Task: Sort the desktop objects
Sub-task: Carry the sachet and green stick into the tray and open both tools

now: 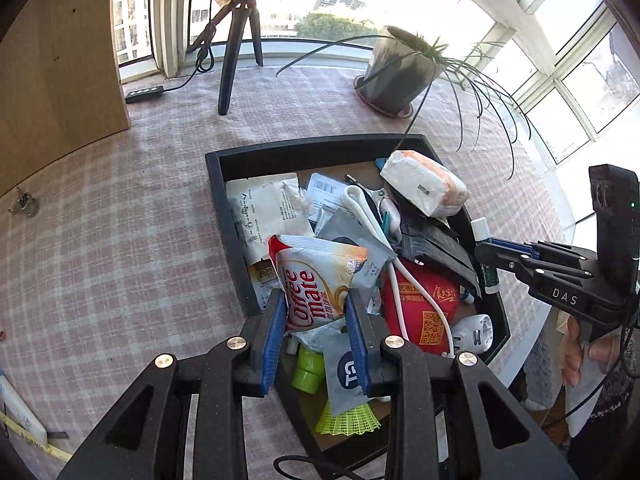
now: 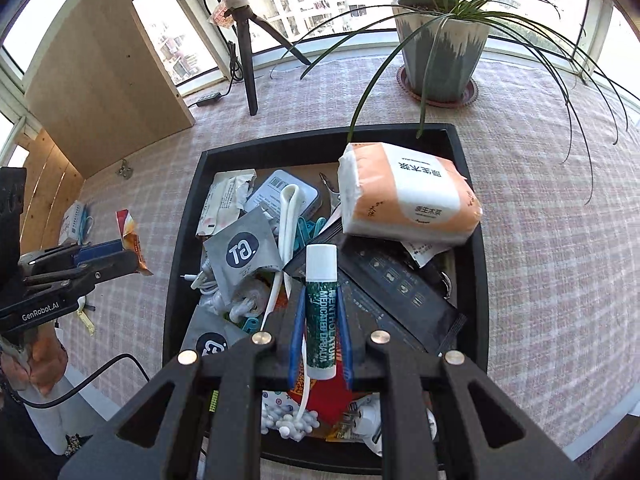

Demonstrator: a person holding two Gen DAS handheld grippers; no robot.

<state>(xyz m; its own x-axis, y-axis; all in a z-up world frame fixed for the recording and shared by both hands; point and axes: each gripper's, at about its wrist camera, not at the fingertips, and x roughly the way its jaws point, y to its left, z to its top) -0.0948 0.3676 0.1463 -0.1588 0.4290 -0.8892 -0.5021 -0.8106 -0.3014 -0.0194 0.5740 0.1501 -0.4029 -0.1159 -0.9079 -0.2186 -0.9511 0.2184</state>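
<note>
A black tray (image 1: 224, 196) (image 2: 188, 208) on the checked tablecloth holds a heap of small objects. My left gripper (image 1: 317, 304) is shut on a white and red Coffee mate sachet (image 1: 316, 280) and holds it above the tray's left side. My right gripper (image 2: 321, 308) is shut on a green and white lip balm tube (image 2: 321, 304), held upright over the tray's middle. The tube also shows in the left wrist view (image 1: 486, 256). In the tray lie an orange and white tissue pack (image 2: 404, 196), grey GT sachets (image 2: 244, 252), a white cable (image 2: 289, 216) and a red packet (image 1: 428, 304).
A potted plant (image 2: 440, 48) with long leaves stands behind the tray. A tripod (image 1: 236, 40) and a wooden panel (image 1: 52, 80) stand at the back left. Keys (image 1: 24, 202) lie on the cloth at left. A snack wrapper (image 2: 130, 236) and a mask box (image 2: 74, 220) lie left of the tray.
</note>
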